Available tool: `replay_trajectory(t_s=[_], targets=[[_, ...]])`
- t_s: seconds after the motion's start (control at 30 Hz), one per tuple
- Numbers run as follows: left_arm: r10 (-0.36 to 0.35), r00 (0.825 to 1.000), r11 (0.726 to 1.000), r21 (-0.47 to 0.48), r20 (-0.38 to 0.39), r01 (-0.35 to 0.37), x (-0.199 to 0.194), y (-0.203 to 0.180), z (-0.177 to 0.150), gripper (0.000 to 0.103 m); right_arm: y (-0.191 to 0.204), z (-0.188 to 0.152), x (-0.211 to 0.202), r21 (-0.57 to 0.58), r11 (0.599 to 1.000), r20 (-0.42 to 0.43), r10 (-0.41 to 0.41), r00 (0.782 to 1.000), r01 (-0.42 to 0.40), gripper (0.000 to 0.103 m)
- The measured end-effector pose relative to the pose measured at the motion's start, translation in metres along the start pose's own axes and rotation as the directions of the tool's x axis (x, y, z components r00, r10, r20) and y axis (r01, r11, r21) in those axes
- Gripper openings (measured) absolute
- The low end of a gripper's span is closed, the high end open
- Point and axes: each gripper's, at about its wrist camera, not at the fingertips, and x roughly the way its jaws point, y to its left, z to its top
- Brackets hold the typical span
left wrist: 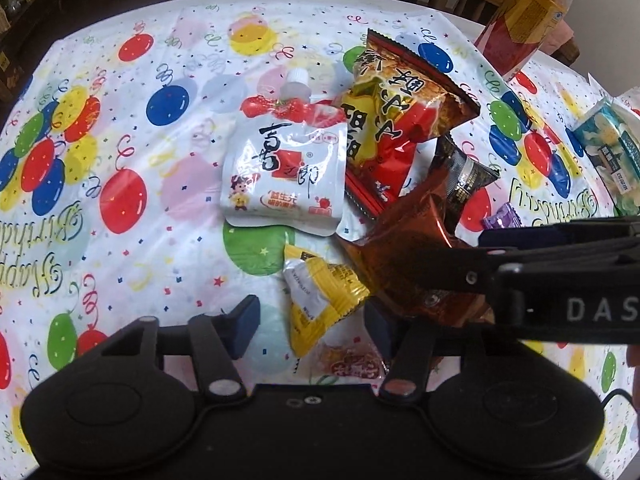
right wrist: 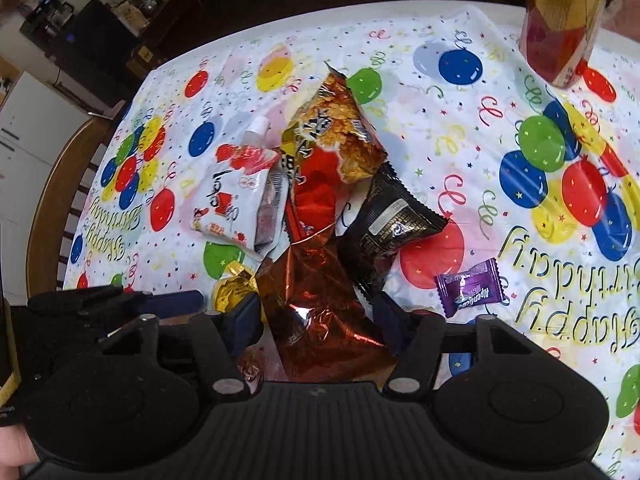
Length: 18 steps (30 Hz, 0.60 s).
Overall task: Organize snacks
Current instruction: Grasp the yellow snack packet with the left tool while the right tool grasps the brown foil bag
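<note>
Right gripper (right wrist: 320,316) jaws spread wide around copper foil packet (right wrist: 320,304), pads not seen pressing it. Left gripper (left wrist: 312,320) also spread, yellow sachet (left wrist: 320,296) between its pads, contact unclear. Snacks bunched mid-table: white spouted pouch (left wrist: 284,168), red-yellow noodle bag (left wrist: 400,120), black packet (right wrist: 390,220), purple candy (right wrist: 472,288) apart. Balloon tablecloth (left wrist: 120,160) bare toward the left edge. Bottle (left wrist: 524,20) upright near far rim.
</note>
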Motion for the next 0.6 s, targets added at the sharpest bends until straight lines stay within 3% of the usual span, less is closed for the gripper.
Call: replay_trajectory(t_s=[0.27,0.6], targets=[[-0.055,0.998,0.998,-0.024,-0.016,0.055,0.004,0.003,0.003,0.033,0.001,-0.003,0.006,-0.006,1.000,-0.003,-0.009,1.000,0.009,0.043],[-0.066,0.998,0.997,-0.029,0.008,0.066,-0.007,0.006,-0.002,0.029,0.005,-0.011,-0.007,0.014,1.000,0.024,-0.009,1.000,0.009,0.036]])
